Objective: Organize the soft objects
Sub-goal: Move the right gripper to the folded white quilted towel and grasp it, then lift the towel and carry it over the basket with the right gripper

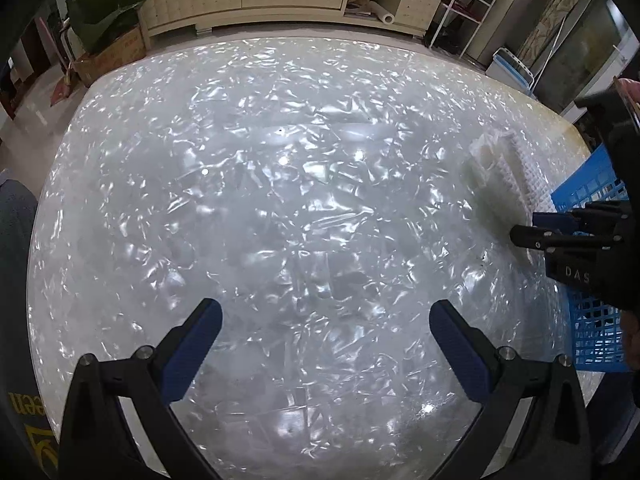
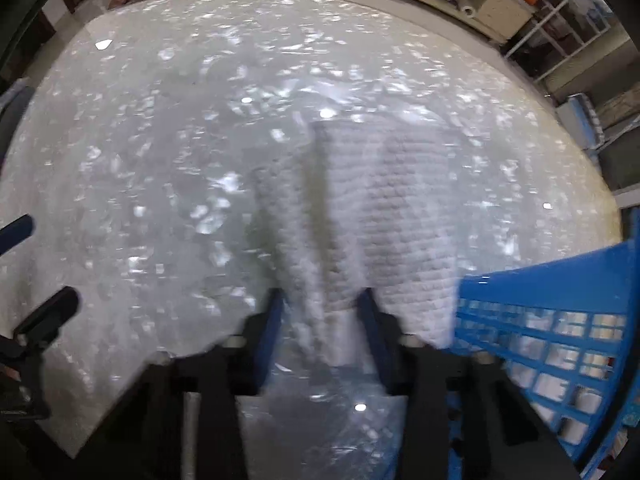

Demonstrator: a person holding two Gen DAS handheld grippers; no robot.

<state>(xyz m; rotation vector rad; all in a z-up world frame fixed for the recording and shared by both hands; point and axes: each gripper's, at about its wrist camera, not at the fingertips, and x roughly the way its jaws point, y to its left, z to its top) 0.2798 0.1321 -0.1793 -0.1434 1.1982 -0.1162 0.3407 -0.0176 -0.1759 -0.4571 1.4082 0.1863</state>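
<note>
We are holding the left gripper (image 1: 326, 344) low over the pearly table (image 1: 280, 200), fingers spread wide with nothing between them. Our right gripper (image 2: 320, 300) is pinching a white waffle cloth (image 2: 384, 208) beside the blue basket (image 2: 560, 340). "DAS" is showing on its body; motion blur is smearing the cloth's edges.
</note>
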